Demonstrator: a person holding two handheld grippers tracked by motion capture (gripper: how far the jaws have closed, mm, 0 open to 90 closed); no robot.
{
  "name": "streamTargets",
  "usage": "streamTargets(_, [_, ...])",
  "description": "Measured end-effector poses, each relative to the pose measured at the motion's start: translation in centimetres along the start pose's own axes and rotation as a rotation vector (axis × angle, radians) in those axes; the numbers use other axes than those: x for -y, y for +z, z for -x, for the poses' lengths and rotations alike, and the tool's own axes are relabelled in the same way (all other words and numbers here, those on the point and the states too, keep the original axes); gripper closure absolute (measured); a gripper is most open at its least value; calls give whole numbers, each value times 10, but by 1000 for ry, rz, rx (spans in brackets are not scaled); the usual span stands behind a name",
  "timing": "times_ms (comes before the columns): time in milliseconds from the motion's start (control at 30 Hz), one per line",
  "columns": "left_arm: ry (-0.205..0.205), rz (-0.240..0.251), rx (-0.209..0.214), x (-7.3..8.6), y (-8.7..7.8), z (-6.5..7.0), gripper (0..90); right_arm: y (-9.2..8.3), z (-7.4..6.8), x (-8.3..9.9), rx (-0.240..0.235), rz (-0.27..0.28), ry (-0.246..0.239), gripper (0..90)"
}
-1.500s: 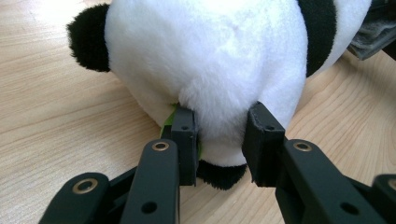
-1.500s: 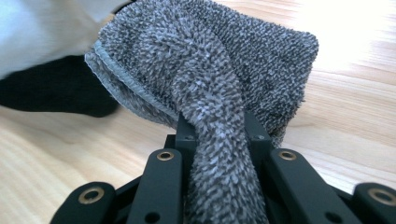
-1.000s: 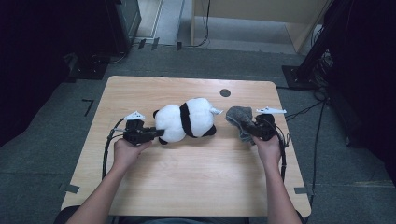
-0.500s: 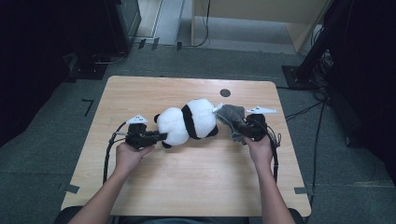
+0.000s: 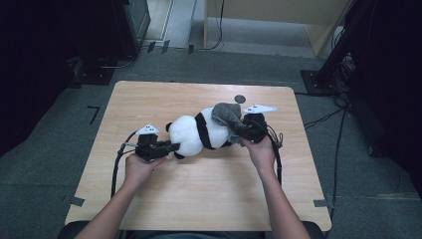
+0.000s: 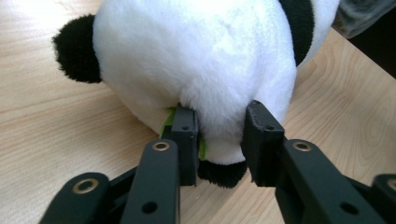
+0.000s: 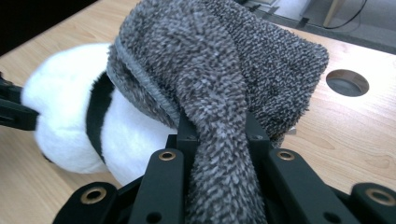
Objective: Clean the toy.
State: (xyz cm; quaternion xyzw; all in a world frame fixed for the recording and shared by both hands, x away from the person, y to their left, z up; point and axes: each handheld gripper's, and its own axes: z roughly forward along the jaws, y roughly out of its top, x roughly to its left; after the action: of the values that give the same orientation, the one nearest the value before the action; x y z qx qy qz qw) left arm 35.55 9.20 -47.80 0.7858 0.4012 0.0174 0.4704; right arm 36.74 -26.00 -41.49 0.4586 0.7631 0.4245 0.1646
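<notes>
Panda toy (image 5: 199, 133) lies on its side on the desk (image 5: 149, 99), between the two grippers. The left gripper (image 6: 219, 140) has its jaws pressed into the white fur at one end of the toy, a fold of plush squeezed between them, with a bit of green showing by the left jaw and a black paw just below. The right gripper (image 7: 217, 133) has its jaws clamped on a grey fuzzy cloth (image 7: 219, 65), which runs up from between them and drapes over the toy's other end. Beyond the cloth, a round hole (image 7: 347, 82) sits in the desk.
</notes>
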Motion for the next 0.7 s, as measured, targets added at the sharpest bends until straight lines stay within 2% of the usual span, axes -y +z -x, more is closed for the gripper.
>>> streamTargets(100, [-4,4,17,0,0,-4,601,3,4,1,4,-5,3,762])
streamTargets(233, [52,9,-13,-3,-3,-6,499,7,10,2,9,-10,15,762])
streamTargets(333, [82,-27,-10,-5,-6,-11,422,8,13,1,5,-15,20,761])
streamTargets(433, [109,-14,-18,-10,-13,-18,419,9,14,0,6,-21,11,762])
streamTargets(567, [102,-9,32,-25,-23,-28,430,9,15,-1,6,-26,5,761])
streamTargets(600, [112,-20,22,-29,-23,-29,437,10,15,-1,5,-26,4,761])
streamTargets(700, [142,-19,33,-39,-22,-30,438,10,16,-1,1,-28,3,761])
